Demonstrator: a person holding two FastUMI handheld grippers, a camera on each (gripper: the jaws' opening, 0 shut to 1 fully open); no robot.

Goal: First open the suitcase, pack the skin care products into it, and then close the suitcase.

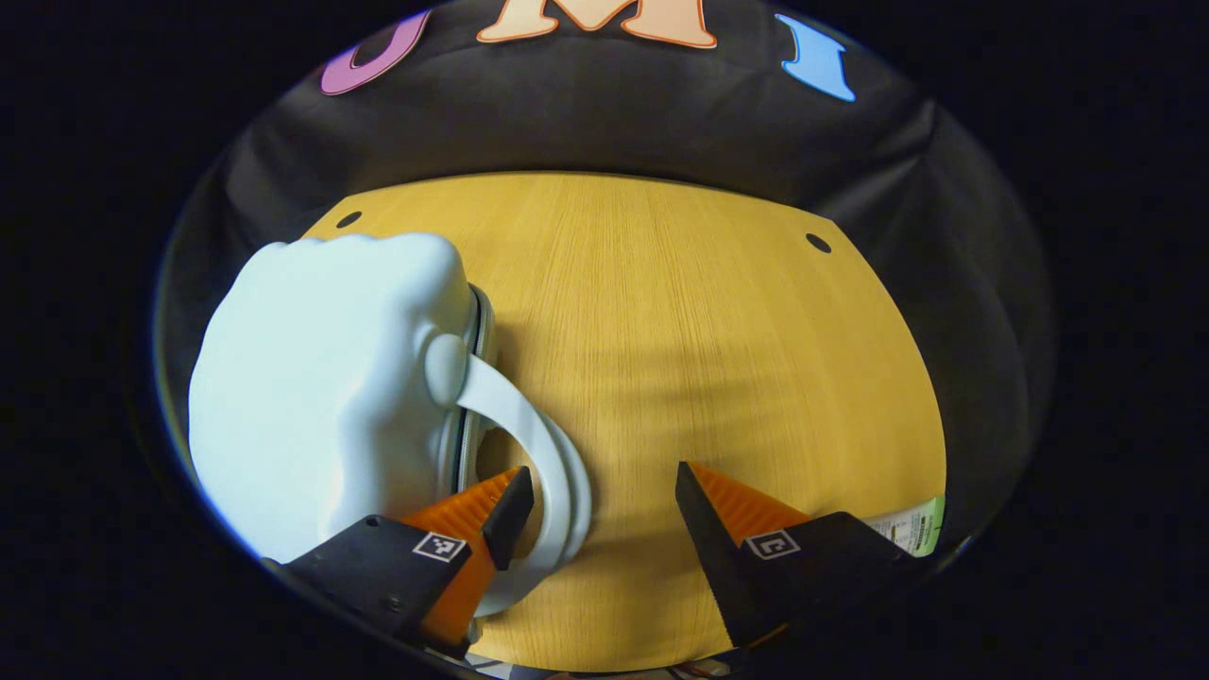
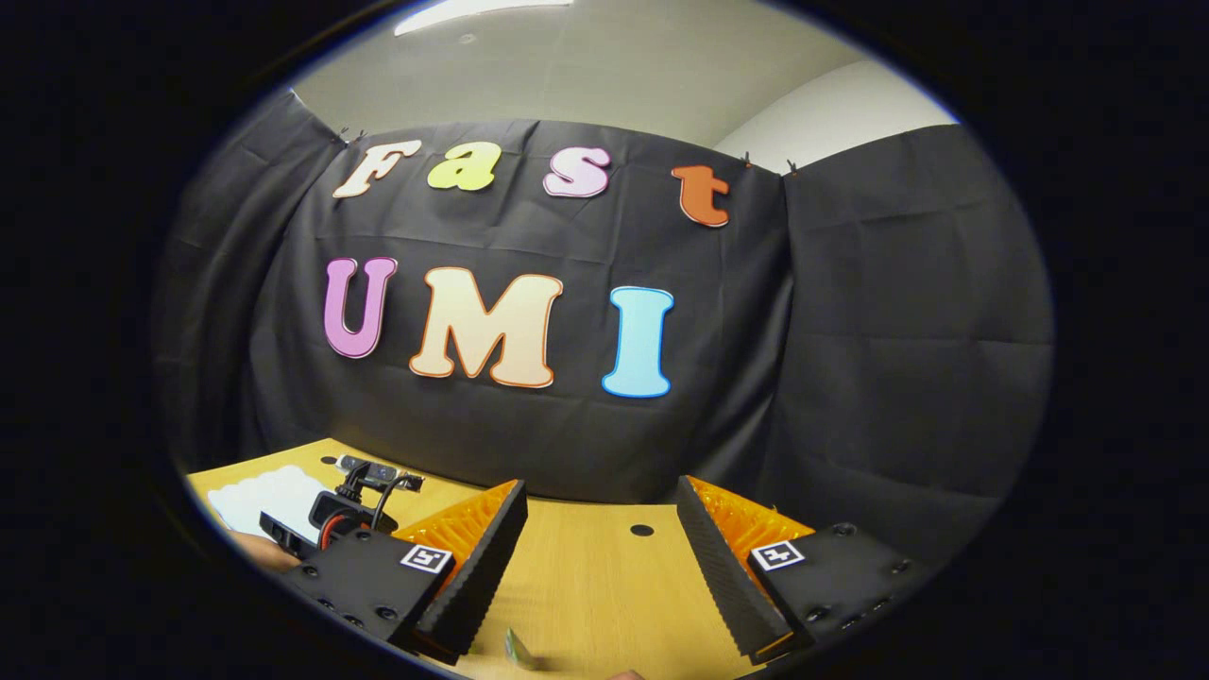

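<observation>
Left gripper [image 1: 597,505] — fingers spread wide, nothing clamped. One finger [image 1: 472,529] sits inside the loop of the handle [image 1: 529,444] on the white suitcase [image 1: 321,397]; contact can't be confirmed. Suitcase lies closed on the wooden table [image 1: 699,359], zipper seam [image 1: 480,331] facing the bare tabletop. A labelled skin care item [image 1: 911,524] pokes in at the table edge, partly hidden behind the other finger.

Right gripper [image 2: 597,538] — fingers apart, holding nothing, raised toward the booth wall [image 2: 850,331]. In right gripper view, the suitcase [image 2: 269,496] sits far off w/ the left gripper's body [image 2: 340,515] in front of it.
</observation>
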